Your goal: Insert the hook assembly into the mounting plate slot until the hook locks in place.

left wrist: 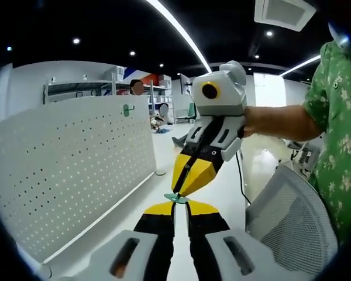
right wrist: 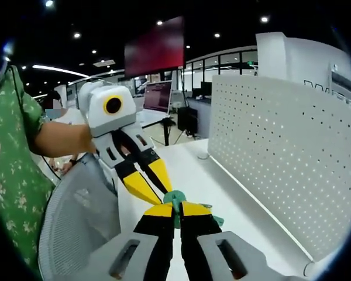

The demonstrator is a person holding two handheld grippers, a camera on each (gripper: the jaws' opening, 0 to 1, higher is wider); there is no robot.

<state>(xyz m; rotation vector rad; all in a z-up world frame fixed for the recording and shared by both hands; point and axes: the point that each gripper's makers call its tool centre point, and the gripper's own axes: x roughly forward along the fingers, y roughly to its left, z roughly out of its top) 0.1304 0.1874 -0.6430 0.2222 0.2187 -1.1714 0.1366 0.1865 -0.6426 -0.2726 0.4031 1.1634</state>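
A small green hook (left wrist: pixel 176 198) is held in the air between my two grippers, which meet tip to tip. My left gripper (left wrist: pixel 180 205) rises from the bottom of the left gripper view, shut on the hook. My right gripper (left wrist: pixel 181 190) comes down from the upper right and pinches the same piece. In the right gripper view the green hook (right wrist: pixel 174 200) sits at the tips of my right gripper (right wrist: pixel 176 209), with my left gripper (right wrist: pixel 165 193) reaching in from the left. The white pegboard mounting plate (left wrist: pixel 76 170) stands to the left, apart from the hook.
Another green hook (left wrist: pixel 127 109) hangs near the pegboard's top edge. The pegboard (right wrist: pixel 281 164) stands on a white table (right wrist: pixel 222 193). A grey mesh chair back (left wrist: pixel 286 216) is close beside the grippers. A person's arm and green patterned sleeve (left wrist: pixel 333 117) show.
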